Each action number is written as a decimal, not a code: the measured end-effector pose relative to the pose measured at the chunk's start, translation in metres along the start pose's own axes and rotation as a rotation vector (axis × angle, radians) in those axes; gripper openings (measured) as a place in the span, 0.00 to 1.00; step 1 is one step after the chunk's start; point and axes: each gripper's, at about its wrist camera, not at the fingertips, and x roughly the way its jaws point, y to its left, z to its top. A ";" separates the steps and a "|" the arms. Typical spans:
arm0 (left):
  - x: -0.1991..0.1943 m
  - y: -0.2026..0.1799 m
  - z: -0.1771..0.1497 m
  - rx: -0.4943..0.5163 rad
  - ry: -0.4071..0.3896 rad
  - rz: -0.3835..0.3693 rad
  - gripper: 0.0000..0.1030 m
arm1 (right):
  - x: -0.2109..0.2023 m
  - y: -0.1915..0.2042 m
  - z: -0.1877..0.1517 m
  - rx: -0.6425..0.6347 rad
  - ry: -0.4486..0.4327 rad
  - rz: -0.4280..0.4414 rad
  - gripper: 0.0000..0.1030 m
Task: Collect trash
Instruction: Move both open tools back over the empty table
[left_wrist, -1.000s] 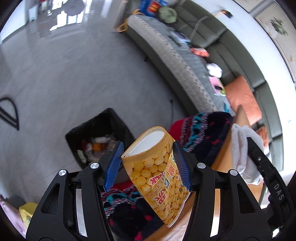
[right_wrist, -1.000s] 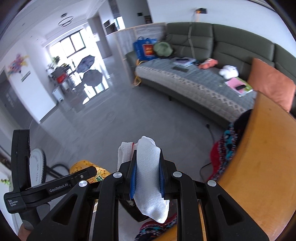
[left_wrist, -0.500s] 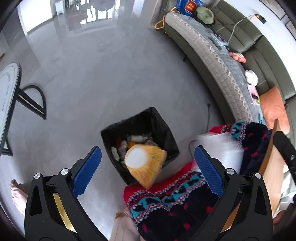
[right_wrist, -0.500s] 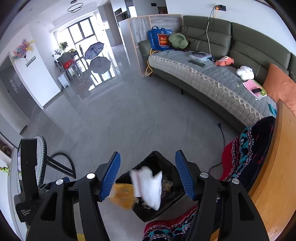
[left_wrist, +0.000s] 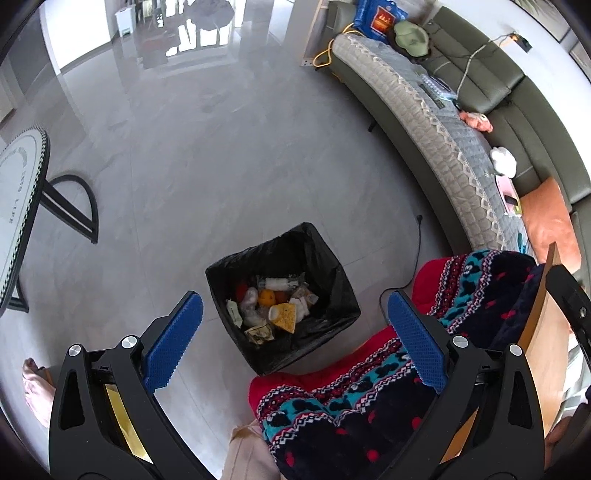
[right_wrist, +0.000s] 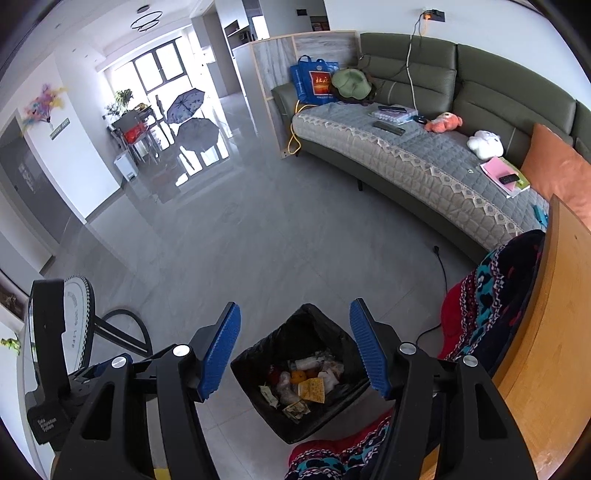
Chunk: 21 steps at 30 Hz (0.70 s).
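A black-lined trash bin (left_wrist: 332, 295) stands on the grey floor below both grippers; it also shows in the right wrist view (right_wrist: 258, 373). Inside it lie a yellow snack cup (left_wrist: 283, 316), white tissue (left_wrist: 277, 283) and other scraps; the cup also shows in the right wrist view (right_wrist: 312, 390). My left gripper (left_wrist: 291, 343) is open and empty above the bin. My right gripper (right_wrist: 295, 350) is open and empty above the bin too.
A red and blue patterned blanket (left_wrist: 461, 314) hangs off a wooden table edge (right_wrist: 546, 325) right of the bin. A green sofa (right_wrist: 424, 155) with a grey cover runs along the far right. A round side table (left_wrist: 18, 206) stands at the left.
Both grippers opened. The yellow snack cup and the white tissue fell from them into the bin and now lie inside it.
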 end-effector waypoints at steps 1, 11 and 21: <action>-0.002 -0.002 -0.001 0.007 -0.006 0.002 0.94 | -0.002 -0.002 0.001 0.001 -0.001 -0.002 0.61; -0.019 -0.046 -0.017 0.105 -0.031 -0.019 0.94 | -0.040 -0.037 0.003 0.053 -0.064 -0.030 0.61; -0.036 -0.130 -0.046 0.265 -0.058 -0.078 0.94 | -0.100 -0.115 -0.019 0.157 -0.127 -0.124 0.61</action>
